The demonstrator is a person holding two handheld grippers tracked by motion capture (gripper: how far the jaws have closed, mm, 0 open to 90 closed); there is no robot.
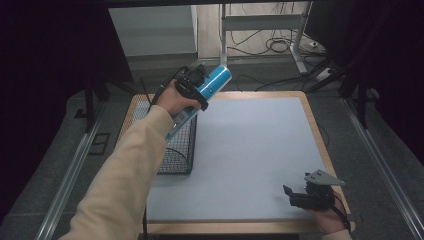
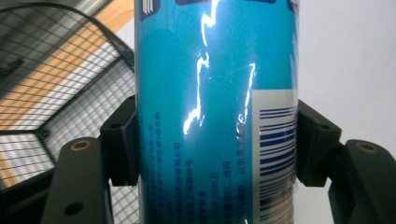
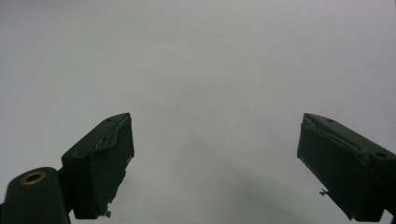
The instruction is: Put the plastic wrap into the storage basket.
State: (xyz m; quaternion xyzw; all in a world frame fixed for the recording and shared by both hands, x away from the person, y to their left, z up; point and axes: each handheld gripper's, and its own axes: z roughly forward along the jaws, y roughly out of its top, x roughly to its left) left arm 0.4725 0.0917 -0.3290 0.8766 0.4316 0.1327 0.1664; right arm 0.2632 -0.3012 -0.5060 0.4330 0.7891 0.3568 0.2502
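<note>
A glossy blue can (image 1: 212,82) is clamped across its body by the left gripper (image 1: 192,85) and is held tilted in the air above the far end of the black wire basket (image 1: 177,155), which stands at the left edge of the grey mat (image 1: 250,155). In the left gripper view the two pads are seen pressed on opposite sides of the can (image 2: 215,112), on smooth, reflective film – a slip or a twist in the grip could be caused by that slick surface, more so with the can carried at a slant. A release made off-centre could let it strike the basket rim and roll off. The right gripper (image 1: 307,195) is rested at the near right corner, jaws spread wide with nothing between them – no support is offered from there
</note>
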